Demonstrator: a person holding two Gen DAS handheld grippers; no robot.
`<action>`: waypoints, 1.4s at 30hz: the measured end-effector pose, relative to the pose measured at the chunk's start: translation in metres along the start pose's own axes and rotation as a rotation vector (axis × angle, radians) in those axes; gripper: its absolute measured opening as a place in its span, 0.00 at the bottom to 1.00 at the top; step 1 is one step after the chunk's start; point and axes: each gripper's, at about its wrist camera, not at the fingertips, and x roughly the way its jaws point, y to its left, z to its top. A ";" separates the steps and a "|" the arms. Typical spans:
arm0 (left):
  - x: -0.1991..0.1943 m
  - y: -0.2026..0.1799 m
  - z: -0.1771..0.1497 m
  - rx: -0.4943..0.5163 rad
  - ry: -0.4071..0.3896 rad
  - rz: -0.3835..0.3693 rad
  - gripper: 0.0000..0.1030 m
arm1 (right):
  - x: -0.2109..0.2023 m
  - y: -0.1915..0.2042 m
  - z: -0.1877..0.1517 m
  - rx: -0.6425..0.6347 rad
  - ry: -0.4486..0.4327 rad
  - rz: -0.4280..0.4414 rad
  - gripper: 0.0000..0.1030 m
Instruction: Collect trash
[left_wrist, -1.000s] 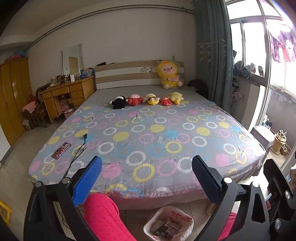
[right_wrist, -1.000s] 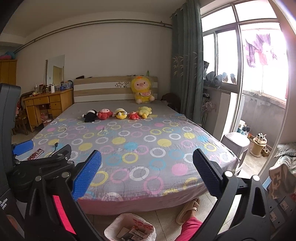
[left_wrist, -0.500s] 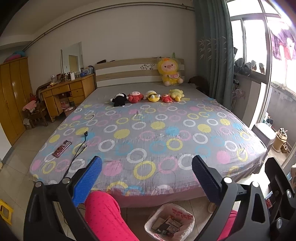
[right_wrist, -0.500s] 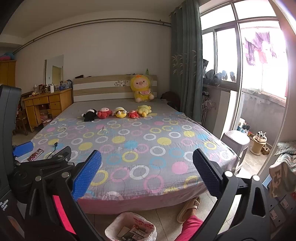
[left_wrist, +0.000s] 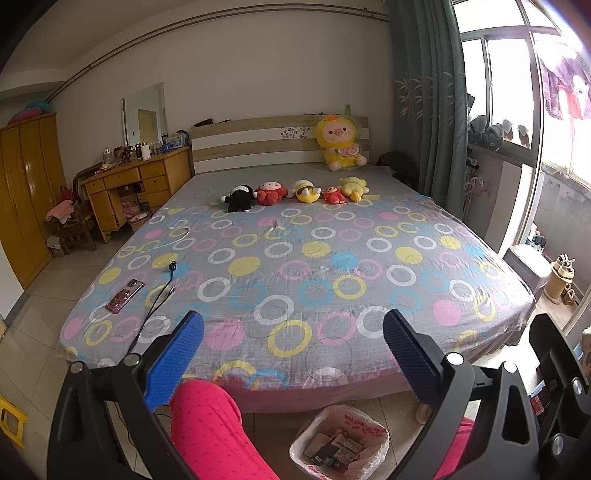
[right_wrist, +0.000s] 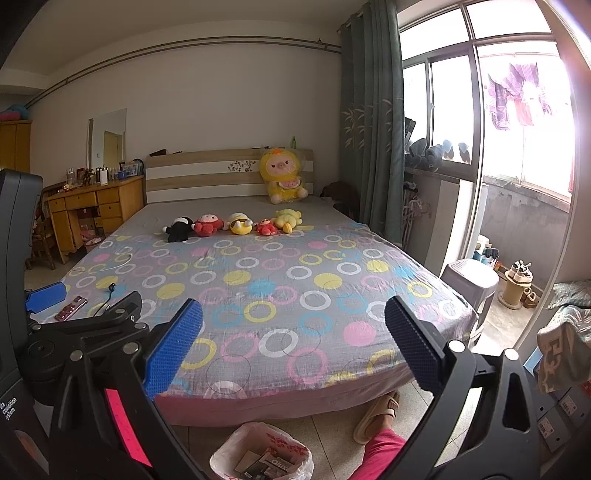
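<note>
We take the trash bin as our landmark: it stands on the tiled floor just off the foot of the bed, lined with a white plastic bag printed in red, and it already holds what look like flattened cartons and wrappers, so the trash we can identify sits inside it rather than scattered about. Above the bin and a little to its left we hold the left gripper, its blue-padded jaws spread wide with nothing between them; above the bin and a little to its right is the right gripper, likewise released and empty. We judge that both are held level and apart like this because no piece has been chosen yet, and wide jaws leave either hand ready to close on whatever comes next. Our legs in bright pink trousers flank the bin, and a foot in a tan slipper rests just right of it, which suggests we keep the bin close so that drops are short. Well beyond the bin, on the spotted bedcover, lie a phone with a dark cable beside it, toward the left edge, and a row of plush toys near the headboard; none of these reads as rubbish to us. We cannot make out any loose litter on the bed or on the floor around the bin.
</note>
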 end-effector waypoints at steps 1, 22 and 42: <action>0.000 0.001 0.000 0.001 0.002 -0.001 0.92 | 0.000 0.000 0.000 0.000 0.000 0.000 0.94; 0.001 0.004 -0.002 0.001 0.004 -0.003 0.92 | 0.000 0.003 -0.001 0.003 0.000 -0.007 0.94; -0.001 0.008 -0.005 0.006 0.007 0.002 0.92 | 0.000 0.007 -0.008 0.006 0.007 -0.012 0.94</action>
